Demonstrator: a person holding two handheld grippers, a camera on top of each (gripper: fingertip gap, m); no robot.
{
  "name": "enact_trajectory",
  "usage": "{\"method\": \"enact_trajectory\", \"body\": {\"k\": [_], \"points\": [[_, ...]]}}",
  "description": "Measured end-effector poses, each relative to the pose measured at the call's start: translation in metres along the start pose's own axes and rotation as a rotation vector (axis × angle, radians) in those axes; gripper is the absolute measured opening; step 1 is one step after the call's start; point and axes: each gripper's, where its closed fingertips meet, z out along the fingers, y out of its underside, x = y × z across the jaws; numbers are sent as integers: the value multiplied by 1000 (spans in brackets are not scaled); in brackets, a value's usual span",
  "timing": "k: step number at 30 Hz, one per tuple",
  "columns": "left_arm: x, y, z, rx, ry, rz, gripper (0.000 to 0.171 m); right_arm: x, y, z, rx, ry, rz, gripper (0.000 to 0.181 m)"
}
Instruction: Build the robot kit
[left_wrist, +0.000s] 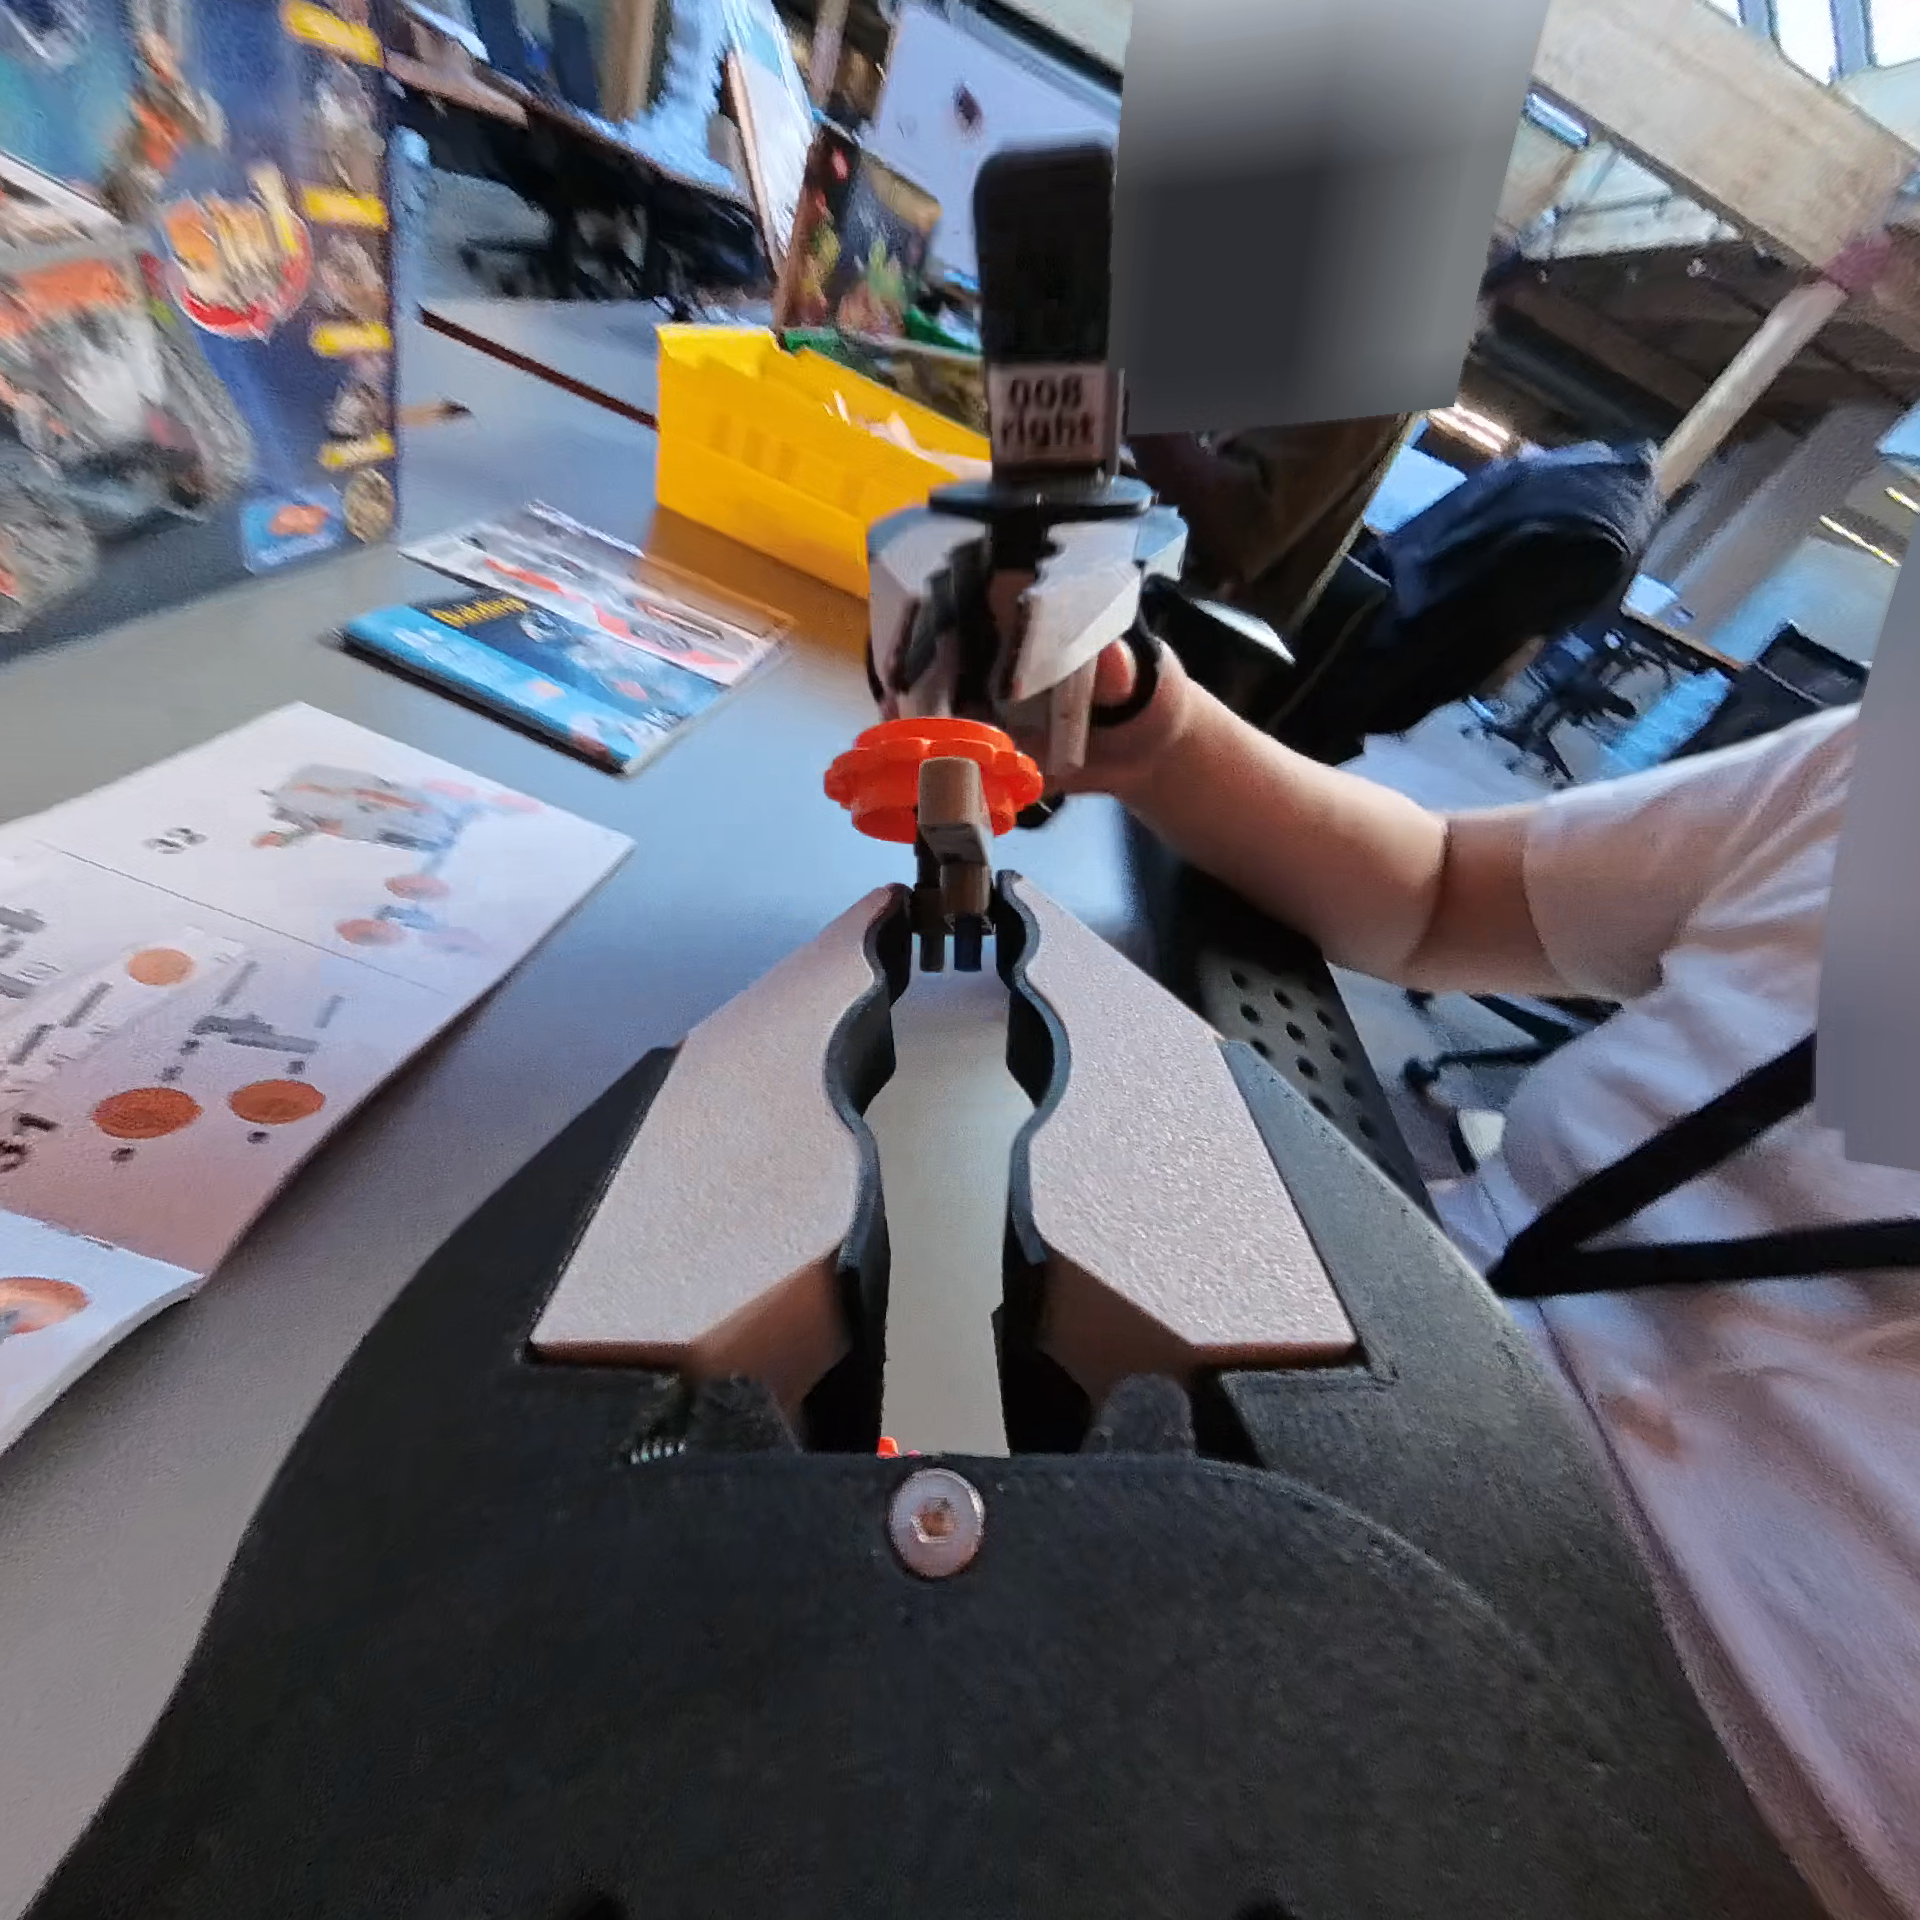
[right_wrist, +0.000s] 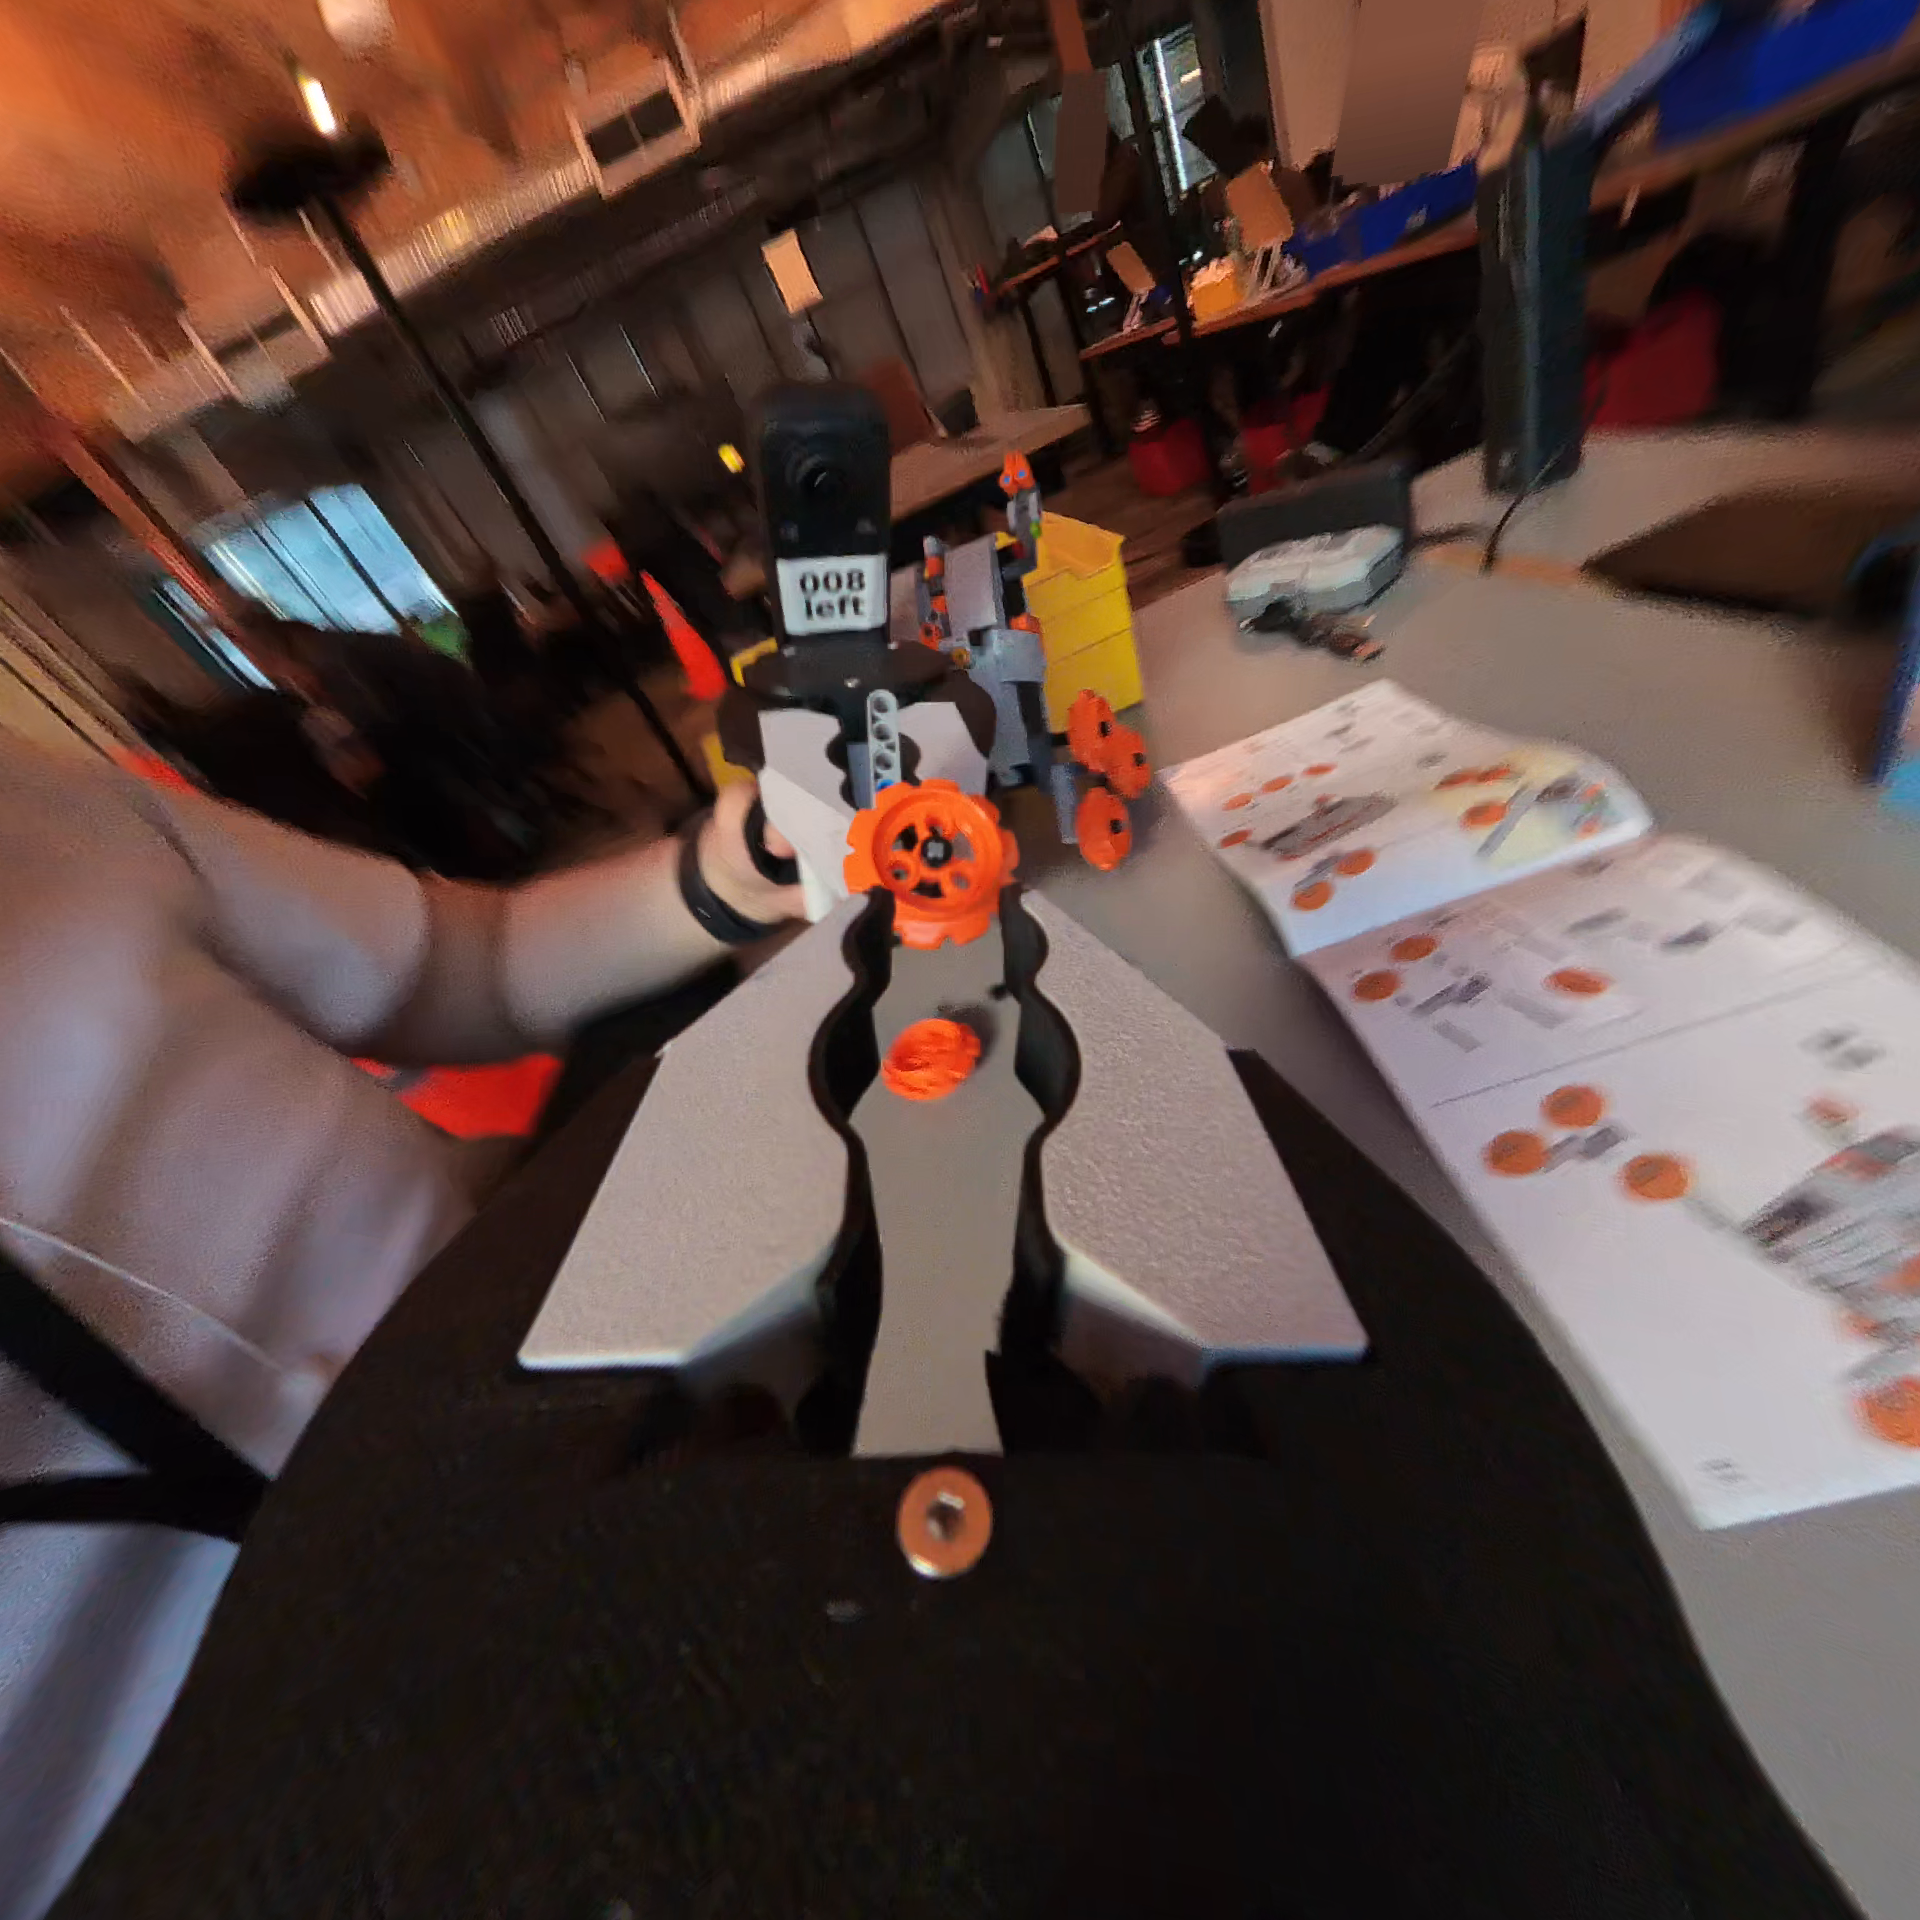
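My left gripper (left_wrist: 948, 928) is shut on the lower end of a short grey beam (left_wrist: 954, 821) with dark pins. The beam's far end sits in the hub of an orange toothed wheel (left_wrist: 933, 781). My right gripper (right_wrist: 943, 914) is shut on that orange wheel (right_wrist: 930, 854), which faces the camera. The two grippers meet tip to tip above the grey table. The right gripper shows from the left wrist view (left_wrist: 987, 707) above the wheel. The left gripper shows from the right wrist view (right_wrist: 878, 774) holding the grey beam (right_wrist: 883, 727) behind the wheel.
A second orange wheel (right_wrist: 928, 1058) lies on the table (right_wrist: 1195, 935). A grey and orange brick vehicle (right_wrist: 1003, 644) stands by a yellow bin (right_wrist: 1086, 613). An open instruction booklet (left_wrist: 260, 935) lies left, also in the right wrist view (right_wrist: 1558, 987). More booklets (left_wrist: 582, 644), a toy box (left_wrist: 197, 291). There is about 5 cm between the tips of the two grippers.
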Motion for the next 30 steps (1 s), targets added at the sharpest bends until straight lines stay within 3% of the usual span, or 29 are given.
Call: {"method": "enact_trajectory", "body": {"k": [4, 12, 16, 19, 23, 27, 30], "points": [[18, 7, 8, -38, 97, 22, 13, -18, 16, 4, -113, -30, -236, 13], [27, 16, 13, -71, 161, -5, 13, -30, 22, 3, -138, -114, -229, 6], [28, 4, 13, 12, 184, -105, 13, -38, 8, 0, -50, -138, -269, 20], [29, -12, 9, 113, 219, -186, 13, -43, -15, -7, 81, 7, -569, 36], [28, -24, 3, 188, 229, -225, 13, -43, -10, 0, -7, 247, -969, 50], [32, -30, 3, 218, 246, -236, 13, -38, -9, 8, -60, 426, -1186, 46], [34, -28, 7, 205, 236, -219, 13, -39, -7, 13, -81, 457, -1203, 40]]}}
